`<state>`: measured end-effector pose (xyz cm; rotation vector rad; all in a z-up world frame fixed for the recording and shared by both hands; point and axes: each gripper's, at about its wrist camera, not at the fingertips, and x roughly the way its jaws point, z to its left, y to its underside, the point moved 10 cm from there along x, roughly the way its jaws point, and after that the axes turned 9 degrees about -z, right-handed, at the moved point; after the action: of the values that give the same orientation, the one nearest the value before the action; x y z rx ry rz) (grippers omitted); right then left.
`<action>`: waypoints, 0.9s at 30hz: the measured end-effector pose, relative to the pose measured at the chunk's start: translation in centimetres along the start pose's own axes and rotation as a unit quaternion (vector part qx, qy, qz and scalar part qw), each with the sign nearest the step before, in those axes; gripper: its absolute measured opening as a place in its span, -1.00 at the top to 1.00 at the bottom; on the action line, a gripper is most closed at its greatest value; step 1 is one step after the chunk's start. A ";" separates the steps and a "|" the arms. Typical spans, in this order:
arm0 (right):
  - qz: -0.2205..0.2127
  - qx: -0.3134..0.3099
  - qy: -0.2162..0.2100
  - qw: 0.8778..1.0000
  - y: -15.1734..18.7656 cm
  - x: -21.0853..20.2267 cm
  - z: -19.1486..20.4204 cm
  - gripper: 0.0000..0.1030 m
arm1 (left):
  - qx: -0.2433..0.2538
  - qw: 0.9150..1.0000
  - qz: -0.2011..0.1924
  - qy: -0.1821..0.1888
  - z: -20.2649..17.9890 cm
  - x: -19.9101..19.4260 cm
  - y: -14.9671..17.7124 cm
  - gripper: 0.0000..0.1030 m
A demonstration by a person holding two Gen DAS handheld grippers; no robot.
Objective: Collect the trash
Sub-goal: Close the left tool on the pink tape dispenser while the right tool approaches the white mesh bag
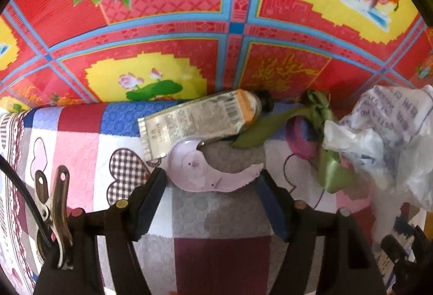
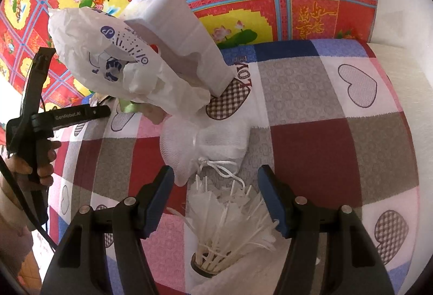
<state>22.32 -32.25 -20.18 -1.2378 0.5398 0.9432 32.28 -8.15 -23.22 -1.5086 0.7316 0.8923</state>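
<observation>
Left wrist view: the left gripper (image 1: 209,184) has its jaws spread around a broken pale lilac plastic disc (image 1: 205,173) on the patchwork checked cloth (image 1: 222,254), pads not pressing it. Right wrist: the right gripper (image 2: 216,186) is spread wide too, with a battered white feather shuttlecock (image 2: 224,224) lying loose between the fingers.

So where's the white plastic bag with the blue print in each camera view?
Left wrist: the bag is at the right edge, crumpled on the patchwork cloth, right of the green ribbon.
Right wrist: the bag is upper left, above the mesh pouch.
Shared landmark: the green ribbon, which shows as a small scrap under the bag's lower edge in the right wrist view.
</observation>
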 end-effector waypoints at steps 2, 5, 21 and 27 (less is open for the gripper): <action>-0.003 0.001 -0.002 1.000 -0.1 -0.1 0.0 -0.28 | 0.001 1.000 -0.010 -0.001 0.0 -0.3 0.4 -0.40; -0.008 -0.001 -0.005 1.000 -0.1 -0.1 0.0 -0.28 | 0.002 1.000 -0.018 0.003 -0.4 -0.2 0.9 -0.41; -0.016 0.005 -0.032 0.999 -0.8 -1.1 0.4 -0.28 | 0.007 0.999 -0.036 0.019 0.3 -3.1 2.7 -0.36; -0.019 0.005 -0.037 0.999 -1.2 -0.6 1.1 -0.28 | -0.002 0.999 -0.028 0.028 0.4 -4.7 4.5 -0.36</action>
<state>22.84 -31.48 -18.78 -1.1955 0.4607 0.9492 26.02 -8.54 -21.48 -1.5565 0.7253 0.8125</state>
